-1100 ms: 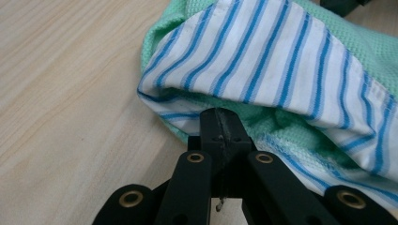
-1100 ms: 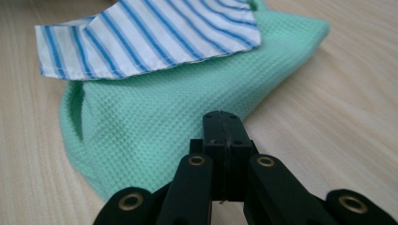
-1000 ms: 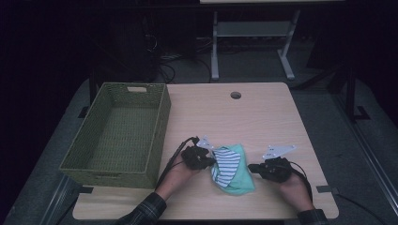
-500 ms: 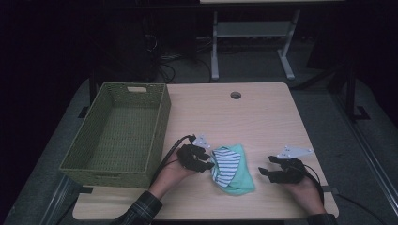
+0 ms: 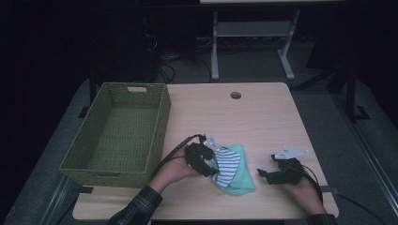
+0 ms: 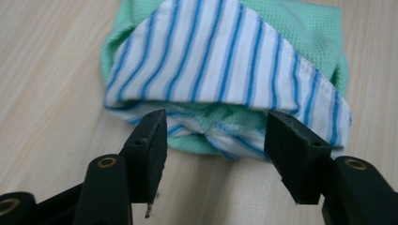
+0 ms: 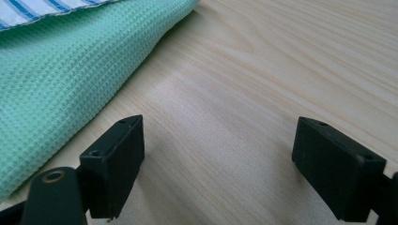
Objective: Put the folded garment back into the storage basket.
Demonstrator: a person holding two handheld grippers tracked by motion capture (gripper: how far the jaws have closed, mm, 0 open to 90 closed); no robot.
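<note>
A folded bundle of cloth [image 5: 233, 168] is seen lying on the pale wooden tabletop [image 5: 244, 117], low and just right of centre in the high view, a blue-striped white layer folded over green waffle fabric. Its lower edge is kept well inside the tabletop's near edge at the bottom of the frame.

The left gripper [image 5: 210, 161] is held against the bundle's left side. In the left gripper view, the left gripper [image 6: 213, 140] is shown with its jaws spread, having just been opening; the bundle's [image 6: 225, 79] near fold is framed between them, and no pad is pressed on it.

The right gripper [image 5: 264, 173] is placed to the lower right, apart from the cloth, with a strip of bare wood left between. In the right gripper view, the right gripper [image 7: 218, 161] is seen with jaws spread wide, also having just been opening, with bare tabletop between them and the green edge [image 7: 70, 70] at the upper left.

One green woven basket [image 5: 119, 136] is set along the tabletop's left side. Open wood is left across the upper half of the tabletop, broken by one round cable hole [image 5: 235, 95]. Counted: one bundle, one basket, two grippers.
</note>
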